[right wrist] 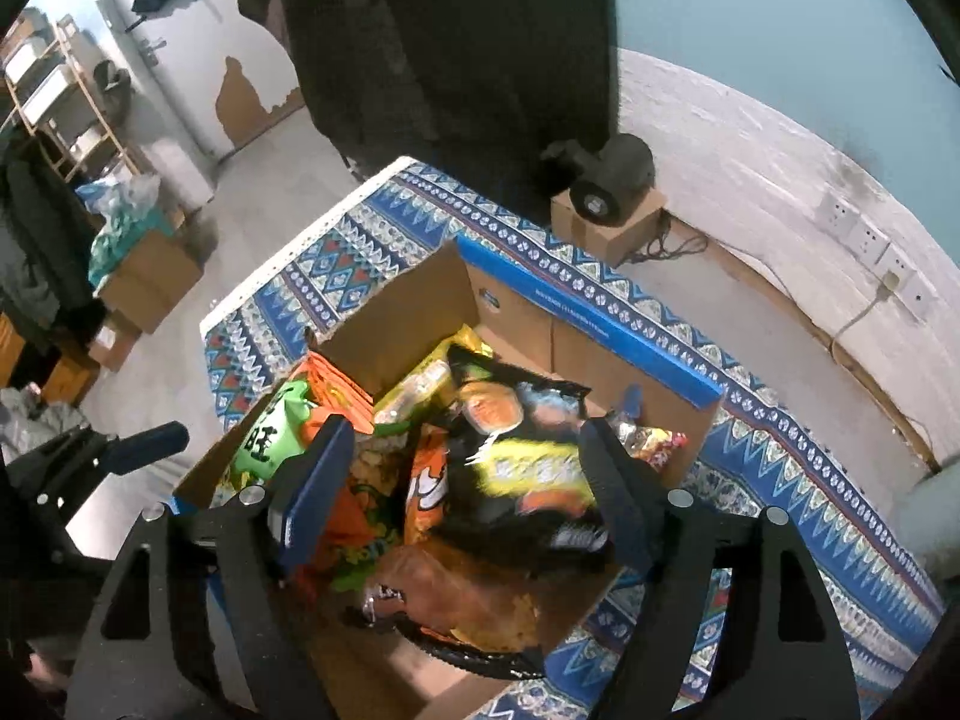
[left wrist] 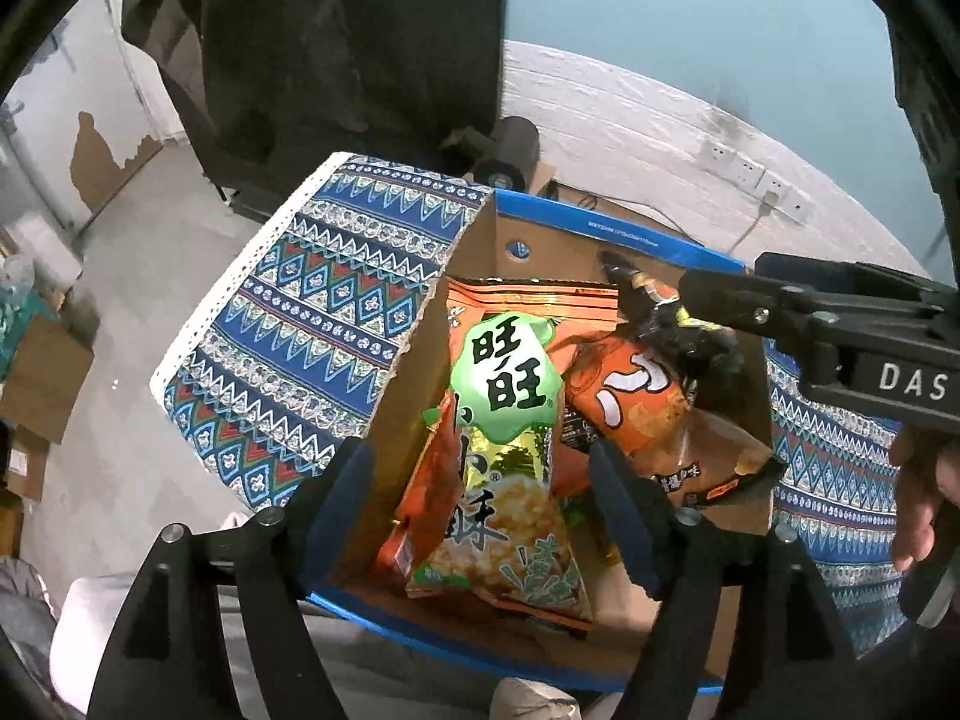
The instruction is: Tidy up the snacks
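Snacks fill most of the cardboard box (right wrist: 414,330), which sits on a surface (left wrist: 312,312) covered with a blue patterned cloth, so the sorting looks well advanced; no loose packet shows on the cloth in either view, though part of the surface is hidden. The left tool (left wrist: 480,516) hovers over the box's near left part with its jaws wide and nothing pressed between the pads; the green packet (left wrist: 510,420) stands below the gap, leaning on orange bags. The right tool (right wrist: 462,486) is likewise spread wide above the black packet (right wrist: 522,462), which appears blurred and lies free on the pile in the box's middle. What may remain is tidying the heap, since the bags lie at mixed angles, but I judge that only from the clutter. Readable writing: the green packet bears the large characters 旺旺, and further characters lower down are partly cut off. The orange bag (left wrist: 630,408) shows a big white character I cannot read for certain. The right tool's body in the left view carries the letters "DAS". Print on the box's blue rim is too small to read.
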{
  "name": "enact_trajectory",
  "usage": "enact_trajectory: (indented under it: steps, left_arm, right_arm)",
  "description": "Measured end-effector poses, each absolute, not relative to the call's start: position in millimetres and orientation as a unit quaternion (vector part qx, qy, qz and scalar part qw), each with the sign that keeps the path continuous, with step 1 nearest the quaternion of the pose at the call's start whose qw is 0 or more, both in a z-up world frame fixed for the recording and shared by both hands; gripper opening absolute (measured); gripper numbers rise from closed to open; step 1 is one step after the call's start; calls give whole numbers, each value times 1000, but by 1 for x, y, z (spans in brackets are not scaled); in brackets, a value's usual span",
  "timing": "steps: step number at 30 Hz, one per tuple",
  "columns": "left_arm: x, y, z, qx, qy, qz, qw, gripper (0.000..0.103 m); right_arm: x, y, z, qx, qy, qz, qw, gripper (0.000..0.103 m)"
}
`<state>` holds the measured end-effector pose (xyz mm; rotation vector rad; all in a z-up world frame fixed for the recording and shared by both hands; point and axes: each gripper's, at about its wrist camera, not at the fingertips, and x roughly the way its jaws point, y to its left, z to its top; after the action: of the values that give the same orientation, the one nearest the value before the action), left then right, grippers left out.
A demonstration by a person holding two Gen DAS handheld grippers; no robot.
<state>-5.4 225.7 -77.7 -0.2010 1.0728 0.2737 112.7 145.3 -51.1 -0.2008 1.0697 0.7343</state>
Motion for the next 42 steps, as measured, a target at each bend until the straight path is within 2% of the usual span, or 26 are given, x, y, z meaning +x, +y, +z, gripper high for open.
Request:
enact_trajectory:
  steps: [6,14,16,21,27,42]
  left_arm:
    - [-13,219,-67,-82,504,128,850,82]
    - [-25,206,-46,-51,484,122,865,83]
    - [-29,203,-39,-43,476,123,870,89]
    - [-41,195,-21,-28,453,124,882,91]
    - [-49,183,-5,-3,427,129,895,100]
    - [-53,166,2,40,415,127,900,101]
  right_arm:
    - [107,132,-35,-78,488,337,801,79]
    - [85,104,-16,-79,466,322,820,79]
    - [79,96,-14,-85,462,316,824,79]
    - [66,77,-10,-84,459,304,830,79]
    - [49,63,3,-90,434,296,846,80]
    - [32,41,6,-103,414,272,863,80]
